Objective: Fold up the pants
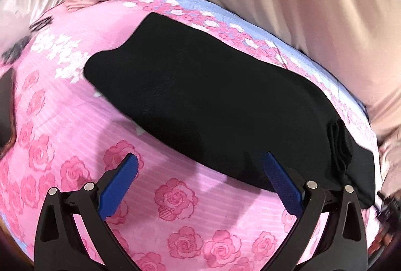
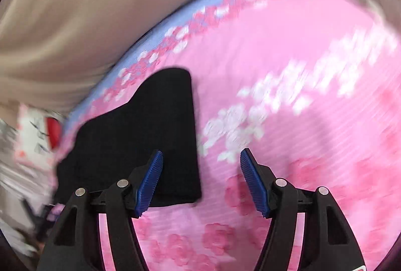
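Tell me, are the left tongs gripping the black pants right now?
No, the left tongs stand open above the black pants, nothing held between their blue fingers.

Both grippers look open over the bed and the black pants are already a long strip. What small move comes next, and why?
Probably lower the left gripper onto the pants edge just ahead and close. Both it and the right gripper are open and hold nothing, while the pants lie flat on the pink bedspread, still long enough for another fold.
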The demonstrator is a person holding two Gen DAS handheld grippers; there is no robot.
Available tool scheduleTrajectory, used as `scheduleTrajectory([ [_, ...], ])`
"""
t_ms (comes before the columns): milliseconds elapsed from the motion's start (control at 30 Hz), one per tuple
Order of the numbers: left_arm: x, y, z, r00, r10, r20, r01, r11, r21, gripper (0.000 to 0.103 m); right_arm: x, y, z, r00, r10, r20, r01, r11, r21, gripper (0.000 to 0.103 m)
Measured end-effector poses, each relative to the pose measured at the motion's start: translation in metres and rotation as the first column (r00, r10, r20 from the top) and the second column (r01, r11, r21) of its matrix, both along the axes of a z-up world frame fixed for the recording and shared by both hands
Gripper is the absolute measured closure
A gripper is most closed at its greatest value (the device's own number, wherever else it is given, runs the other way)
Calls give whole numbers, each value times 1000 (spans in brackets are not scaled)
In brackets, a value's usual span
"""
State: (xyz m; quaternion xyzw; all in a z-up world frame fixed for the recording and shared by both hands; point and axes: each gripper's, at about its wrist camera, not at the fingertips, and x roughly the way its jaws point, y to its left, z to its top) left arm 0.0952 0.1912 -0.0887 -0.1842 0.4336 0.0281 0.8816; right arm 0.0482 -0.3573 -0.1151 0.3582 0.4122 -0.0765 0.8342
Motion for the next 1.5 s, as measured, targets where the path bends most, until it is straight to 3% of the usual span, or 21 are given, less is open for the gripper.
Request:
scheduleTrajectory([
  [33,-2,4,0,1000,23,5,-23,1000,-15,5,2,3,-7,1000,8,9,-8,1000,7,39],
  [133,-4,17,0,997,73,12,-72,996,-55,5,13,23,-5,999,40,28,-37,996,-85,20],
  [167,-4,24,-2,994,106,13,-104,992,-69,5,16,29,-5,998,54,25,-51,994,-99,20],
  [267,6,49,-13,968,249,0,-248,963,-109,5,19,42,-9,993,112,40,-108,990,-91,34],
  [367,26,59,-10,941,337,6,-336,940,-56,5,21,49,-7,992,123,26,-116,977,-178,52],
  [500,57,66,-13,929,363,67,-362,932,-25,5,13,30,-13,991,93,99,-90,995,-31,70],
  [533,63,67,-14,934,347,86,-346,938,-26,10,11,27,-13,990,89,111,-87,996,-20,75],
  [567,68,67,-14,938,332,95,-332,943,-14,34,11,27,-11,989,87,120,-85,996,-19,79],
  [600,71,67,-13,949,302,88,-300,953,-32,68,11,28,-8,988,87,128,-84,996,-27,81],
  [633,75,72,-15,962,263,70,-255,961,-103,84,8,28,-4,986,84,142,-81,996,-28,82],
  [667,69,77,-14,962,266,63,-253,952,-171,85,4,26,1,984,79,159,-76,997,-21,83],
  [733,58,76,-2,963,259,80,-243,955,-171,85,-6,18,15,980,55,189,-54,998,-11,85],
  [833,37,58,28,973,188,133,-174,978,-112,85,-21,1,30,976,56,211,-63,998,28,86],
  [967,11,25,49,987,89,134,-80,994,-73,84,-51,-13,45,985,25,173,-15,998,-57,86],
  [1200,1,1,7,999,-1,-45,-7,984,-179,82,-121,-72,33,981,-147,130,153,987,-43,84],
  [1267,-4,-10,-5,998,-15,-59,7,991,-132,77,-125,-81,16,987,-139,77,143,988,-54,75],
  [1300,-9,-16,-6,999,1,-48,-5,997,-83,75,-123,-79,11,988,-153,17,154,983,-101,64],
  [1367,-16,-17,0,998,57,-39,-58,998,-8,61,-130,-59,29,981,-195,5,187,937,-294,62],
  [1433,-25,-10,16,990,139,-10,-138,989,44,58,-137,-27,63,969,-231,86,242,820,-519,57],
  [1467,-30,-6,25,983,185,15,-186,979,90,55,-137,-11,76,973,-193,124,229,783,-578,50],
  [1500,-35,-2,37,966,252,57,-258,952,167,50,-130,9,86,986,-83,143,153,787,-598,44],
])
